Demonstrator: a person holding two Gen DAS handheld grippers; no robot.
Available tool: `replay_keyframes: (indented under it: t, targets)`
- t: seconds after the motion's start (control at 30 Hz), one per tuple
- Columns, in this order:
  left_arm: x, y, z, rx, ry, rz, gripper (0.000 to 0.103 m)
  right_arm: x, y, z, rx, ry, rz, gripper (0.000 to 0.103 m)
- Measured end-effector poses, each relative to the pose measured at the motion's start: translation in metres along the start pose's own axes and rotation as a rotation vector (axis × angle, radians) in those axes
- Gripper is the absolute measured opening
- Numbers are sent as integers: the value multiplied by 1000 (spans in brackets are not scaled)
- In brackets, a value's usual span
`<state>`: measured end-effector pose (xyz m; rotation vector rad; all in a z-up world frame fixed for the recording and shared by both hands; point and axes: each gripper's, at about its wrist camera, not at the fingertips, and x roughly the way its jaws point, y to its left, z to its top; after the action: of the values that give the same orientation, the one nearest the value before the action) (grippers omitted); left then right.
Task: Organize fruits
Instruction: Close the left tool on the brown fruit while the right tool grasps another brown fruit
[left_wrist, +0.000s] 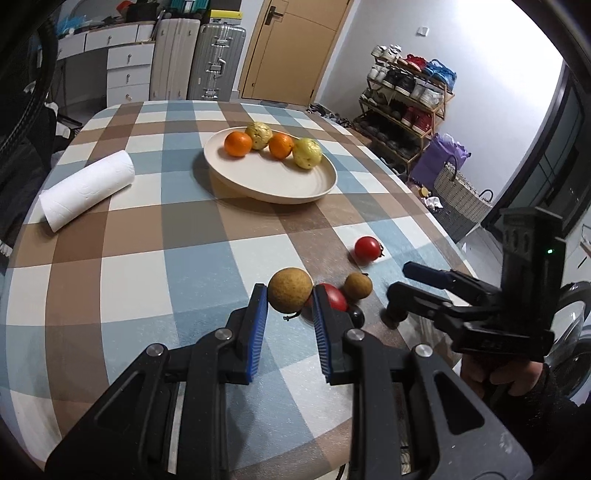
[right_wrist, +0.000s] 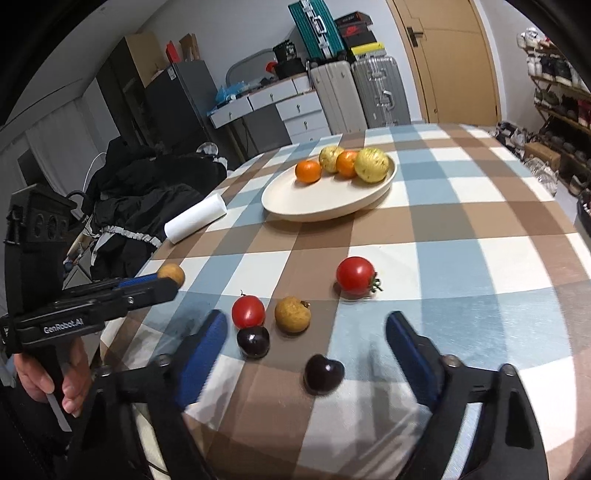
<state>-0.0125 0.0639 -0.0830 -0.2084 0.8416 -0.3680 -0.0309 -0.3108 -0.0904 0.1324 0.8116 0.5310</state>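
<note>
My left claw grips a longan, lifted off the table; the plate lies ahead toward the far edge. My right claw (open) straddles a cherry.

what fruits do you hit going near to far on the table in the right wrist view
near dark cherry → second dark cherry → brown longan → far tomato → left orange on the plate
</note>
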Motion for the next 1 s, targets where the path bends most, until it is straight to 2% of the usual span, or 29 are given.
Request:
replay_keyframes:
  t: [0.2, 0.27, 0.33, 0.43, 0.5, 0.57, 0.8, 1.0]
  targets:
    - [5, 8, 3, -14, 9, 0, 22, 24, 2, 6, 4, 52, 21, 70]
    - [7, 9, 4, -17, 12, 0, 22, 30, 2, 7, 10, 69, 33, 58]
    - [8, 9, 5, -16, 13, 1, 22, 34, 2, 7, 10, 75, 39, 55]
    - [11, 9, 9, -15, 15, 5, 22, 38, 3, 7, 10, 82, 52, 41]
    - [12, 9, 11, -16, 13, 10, 22, 39, 2, 6, 12, 83, 51, 38]
    - [13, 8, 14, -17, 11, 15, 22, 40, 0, 7, 22, 88, 63, 29]
    - [25, 11, 28, -32, 36, 13, 22, 39, -5, 6, 44, 79, 92, 26]
    - [32, 15, 50, -39, 23, 20, 22, 25, -16, 18, 74, 13, 96, 26]
